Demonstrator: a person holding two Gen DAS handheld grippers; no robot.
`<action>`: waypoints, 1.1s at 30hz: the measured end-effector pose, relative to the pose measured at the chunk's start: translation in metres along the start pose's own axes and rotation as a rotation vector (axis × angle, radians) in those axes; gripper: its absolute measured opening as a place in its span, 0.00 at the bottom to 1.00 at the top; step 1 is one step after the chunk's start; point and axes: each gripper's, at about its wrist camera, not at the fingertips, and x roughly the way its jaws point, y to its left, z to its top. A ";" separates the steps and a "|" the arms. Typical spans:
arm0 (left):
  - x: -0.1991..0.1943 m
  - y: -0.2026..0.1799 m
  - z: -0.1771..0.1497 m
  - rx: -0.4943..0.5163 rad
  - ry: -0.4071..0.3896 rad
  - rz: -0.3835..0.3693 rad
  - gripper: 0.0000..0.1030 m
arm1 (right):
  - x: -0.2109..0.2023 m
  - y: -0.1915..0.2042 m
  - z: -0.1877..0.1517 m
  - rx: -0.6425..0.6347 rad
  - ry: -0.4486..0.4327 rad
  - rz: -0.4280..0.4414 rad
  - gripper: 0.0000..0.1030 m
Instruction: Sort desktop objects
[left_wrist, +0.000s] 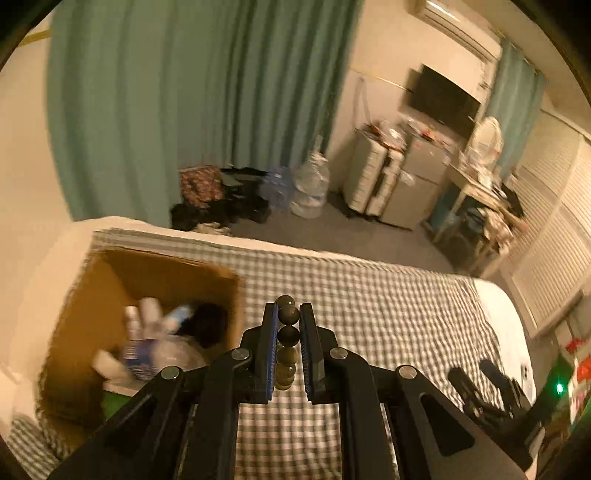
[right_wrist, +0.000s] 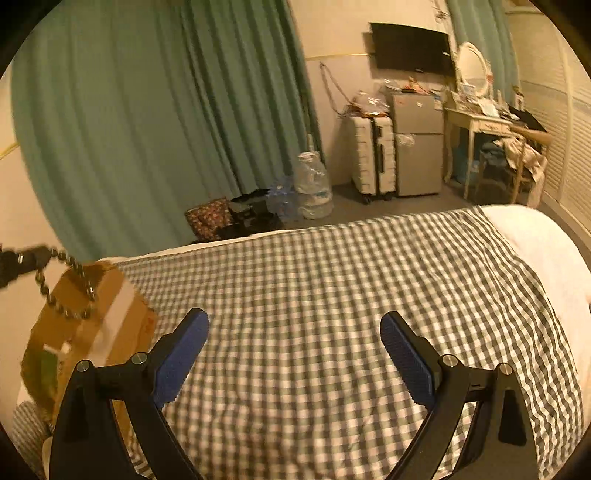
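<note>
Dark bead string (left_wrist: 287, 332) pinched in left hand-held gripper (left_wrist: 288, 314); right hand-held gripper (right_wrist: 294, 325) wide open.

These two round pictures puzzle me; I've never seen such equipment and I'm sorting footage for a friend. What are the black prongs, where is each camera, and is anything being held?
Each picture comes from a wide-angle camera fixed on a hand-held gripper, looking forward along its two fingers. A person carries one gripper in each hand; there is no robot arm.

The left camera shows the left gripper shut on a string of dark beads. In the right camera the beads hang in a loop above the cardboard box.

The right gripper is open and holds nothing.

Below both lies a bed with a checked cover. The box stands on it at the left, holding bottles and other blurred items.
</note>
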 end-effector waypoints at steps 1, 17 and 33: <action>-0.002 0.007 0.001 -0.007 0.000 0.008 0.10 | -0.003 0.007 0.000 -0.008 -0.001 0.013 0.92; -0.020 0.063 -0.068 0.063 -0.070 0.179 1.00 | -0.036 0.117 -0.015 -0.188 0.014 0.092 1.00; -0.031 0.044 -0.097 0.058 -0.036 0.143 1.00 | -0.051 0.126 -0.025 -0.191 0.028 0.026 1.00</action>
